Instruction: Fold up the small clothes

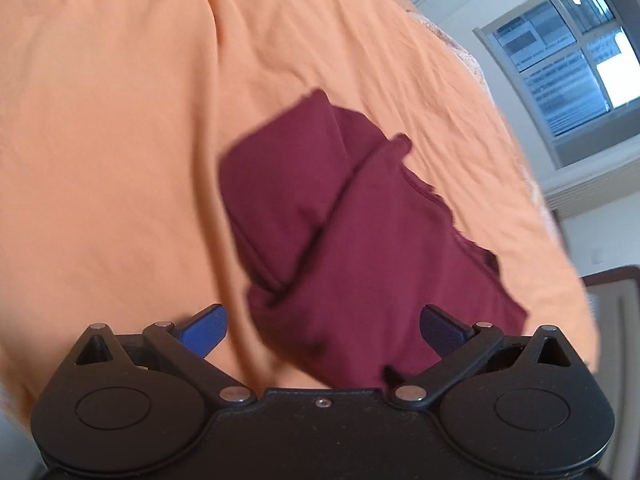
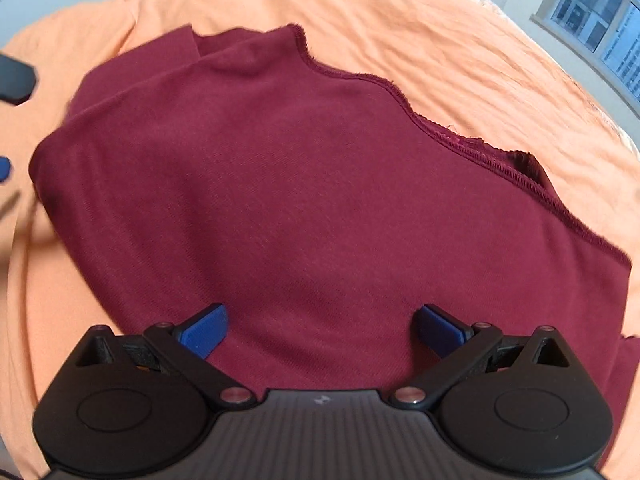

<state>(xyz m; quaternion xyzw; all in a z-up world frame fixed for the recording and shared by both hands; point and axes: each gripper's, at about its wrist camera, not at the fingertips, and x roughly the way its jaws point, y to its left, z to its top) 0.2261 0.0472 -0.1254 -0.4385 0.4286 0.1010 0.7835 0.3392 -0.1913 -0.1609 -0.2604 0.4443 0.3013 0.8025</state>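
Orange bedsheet (image 1: 120,140), window (image 1: 568,60)

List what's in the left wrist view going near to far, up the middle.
left gripper, open → maroon garment, folded over → orange sheet → window at the far right.

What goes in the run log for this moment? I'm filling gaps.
left gripper: open, empty | right gripper: open, empty | maroon garment: folded on orange sheet

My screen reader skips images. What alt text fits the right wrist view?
A folded maroon knit garment lies on an orange bedsheet, filling most of the view. The open right gripper hovers over its near edge, blue fingertips apart.
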